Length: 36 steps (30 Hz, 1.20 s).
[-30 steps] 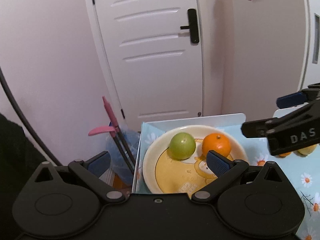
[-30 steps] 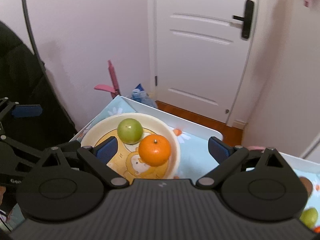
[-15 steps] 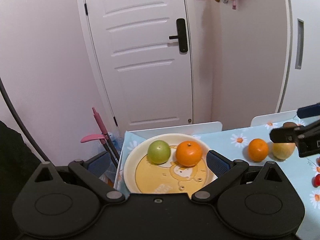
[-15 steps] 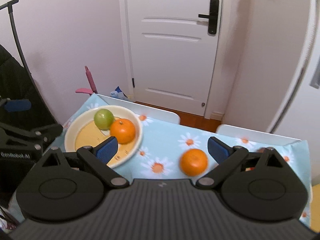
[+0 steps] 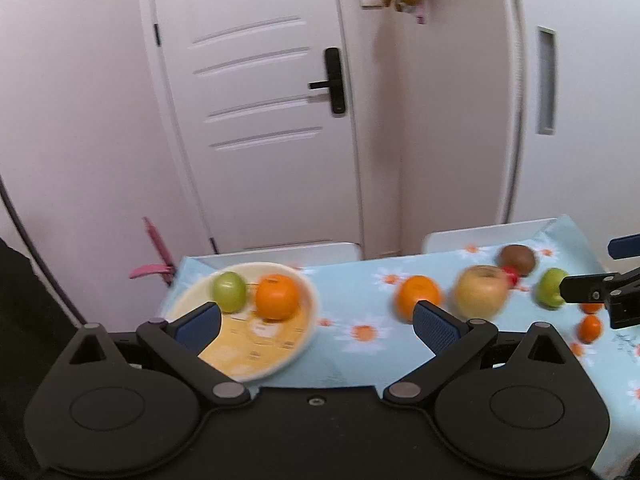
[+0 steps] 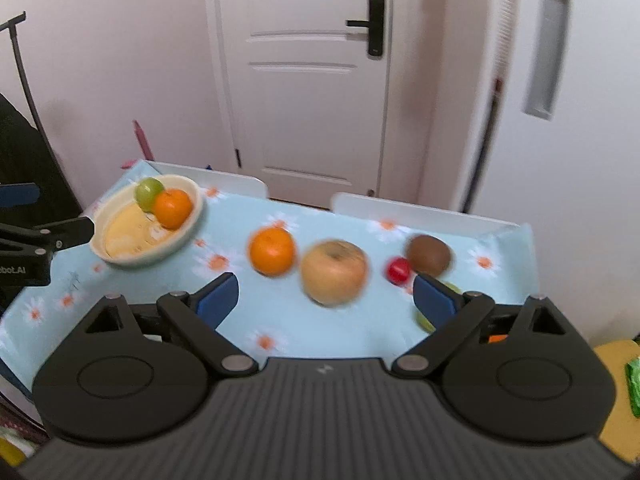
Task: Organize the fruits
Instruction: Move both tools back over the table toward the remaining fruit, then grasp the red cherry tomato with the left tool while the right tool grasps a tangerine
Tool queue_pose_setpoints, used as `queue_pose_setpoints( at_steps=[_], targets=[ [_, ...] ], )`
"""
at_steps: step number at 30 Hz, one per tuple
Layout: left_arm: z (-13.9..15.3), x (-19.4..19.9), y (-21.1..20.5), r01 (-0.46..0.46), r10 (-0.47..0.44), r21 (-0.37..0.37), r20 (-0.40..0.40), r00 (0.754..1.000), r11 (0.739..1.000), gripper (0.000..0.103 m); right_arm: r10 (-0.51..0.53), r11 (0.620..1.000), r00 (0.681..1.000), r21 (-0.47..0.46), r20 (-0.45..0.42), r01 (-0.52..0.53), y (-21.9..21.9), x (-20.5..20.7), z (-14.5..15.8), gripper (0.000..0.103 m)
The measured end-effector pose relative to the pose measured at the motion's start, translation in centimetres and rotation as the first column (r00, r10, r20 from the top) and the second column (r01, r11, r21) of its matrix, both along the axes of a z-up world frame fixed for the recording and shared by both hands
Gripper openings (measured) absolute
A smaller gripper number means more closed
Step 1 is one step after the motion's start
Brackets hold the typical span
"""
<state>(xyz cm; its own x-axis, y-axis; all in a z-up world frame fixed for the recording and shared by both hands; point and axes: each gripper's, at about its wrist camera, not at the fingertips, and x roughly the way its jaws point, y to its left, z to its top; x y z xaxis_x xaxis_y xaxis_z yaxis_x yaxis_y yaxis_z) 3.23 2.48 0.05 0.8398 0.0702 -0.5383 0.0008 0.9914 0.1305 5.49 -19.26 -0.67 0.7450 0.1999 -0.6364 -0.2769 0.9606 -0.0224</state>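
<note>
The bowl sits at the left end of the tabletop, which is covered by a light blue cloth with daisies. Inside it a green fruit and an orange lie touching, toward the far rim. Outside the bowl, near the middle of the tabletop, a second orange rests just beside a yellowish apple. Past the apple to the right come a small red fruit and a brown kiwi, close together. In the left wrist view another green fruit lies further right, partly behind the other tool's finger, with a small orange fruit nearer the front edge.

The left tool hangs above the bowl's end of the tabletop, fingers spread wide and holding nothing. The right tool hangs above the apple's end, likewise spread and empty, the apple showing between its fingers. Both views are blurred. Behind the tabletop stands a white door.
</note>
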Motion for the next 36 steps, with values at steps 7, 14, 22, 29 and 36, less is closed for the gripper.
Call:
queue_pose_setpoints(
  at_steps=[7,14,22,29,36],
  targets=[
    [-2.5,-0.5,-7.3,0.123,-0.124,-0.026,-0.006,0.992,0.992,0.103,-0.021,0.999,1.0,-0.03,-0.011,0.021,-6.8,-1.0,-1.7,0.103],
    [-5.8,-0.6,-12.8,0.293,-0.293,-0.015,-0.02,0.956,0.956,0.101,-0.027,0.999,0.999,-0.038,-0.03,0.026,-10.8,-0.8,-4.4,0.103],
    [-10.2,-0.1,-17.0,0.443,-0.441,0.004,-0.076,0.894,0.896,0.083,-0.006,0.999,0.998,-0.036,-0.065,0.004,-12.2,-0.2,-7.6,0.094],
    [-12.6,1.3,-18.4,0.488,-0.486,-0.024,-0.138,0.863,0.873,0.058,0.008,1.0,0.996,-0.022,-0.09,-0.01,-12.1,0.6,-9.4,0.085],
    [-13.6,1.7,-19.6,0.525,-0.523,-0.038,-0.173,0.834,0.85,0.035,0.012,1.0,0.995,-0.005,-0.1,-0.013,-12.0,1.1,-10.0,0.082]
  ],
)
